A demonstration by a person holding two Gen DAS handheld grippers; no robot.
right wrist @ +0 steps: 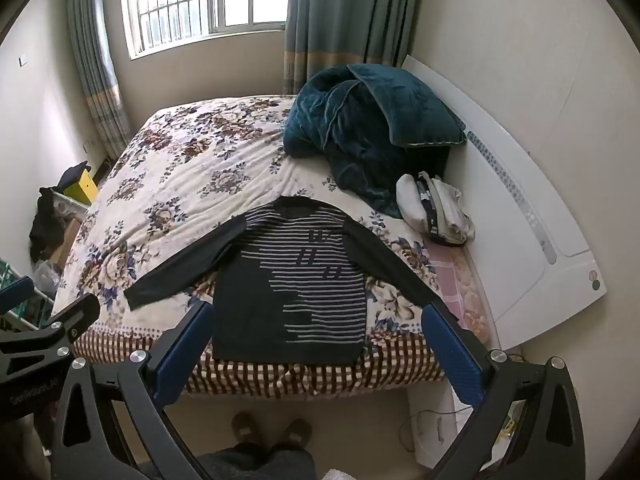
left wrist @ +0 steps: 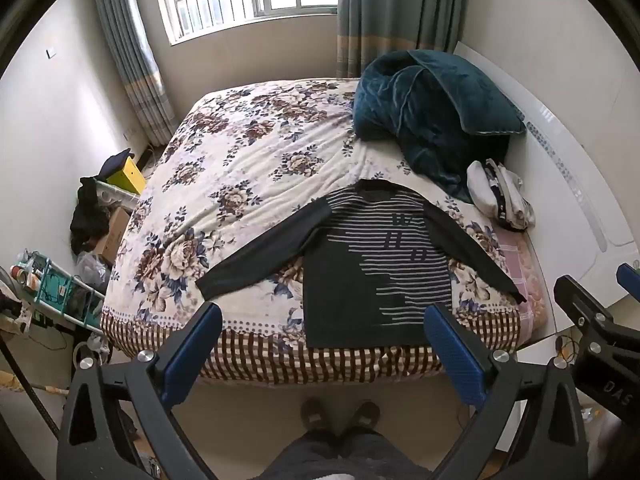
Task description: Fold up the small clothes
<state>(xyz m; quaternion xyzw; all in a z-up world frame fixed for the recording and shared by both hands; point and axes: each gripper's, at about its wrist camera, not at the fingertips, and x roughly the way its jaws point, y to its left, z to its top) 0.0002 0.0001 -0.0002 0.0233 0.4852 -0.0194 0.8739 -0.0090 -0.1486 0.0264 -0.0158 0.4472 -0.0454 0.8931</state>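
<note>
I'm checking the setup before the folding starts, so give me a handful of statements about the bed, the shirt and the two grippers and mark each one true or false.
1. The dark striped long-sleeved shirt lies spread flat on the floral bedspread, both sleeves out to the sides. True.
2. The left gripper is clamped on the shirt's hem. False: its jaws stand wide open, nothing between them.
3. The right gripper is open and holds nothing. True.
4. The teal blanket is folded neatly at the foot of the bed. False: it is bunched in a heap near the white headboard.
5. A small pile of light clothes lies between the blanket and the headboard. True.
</note>
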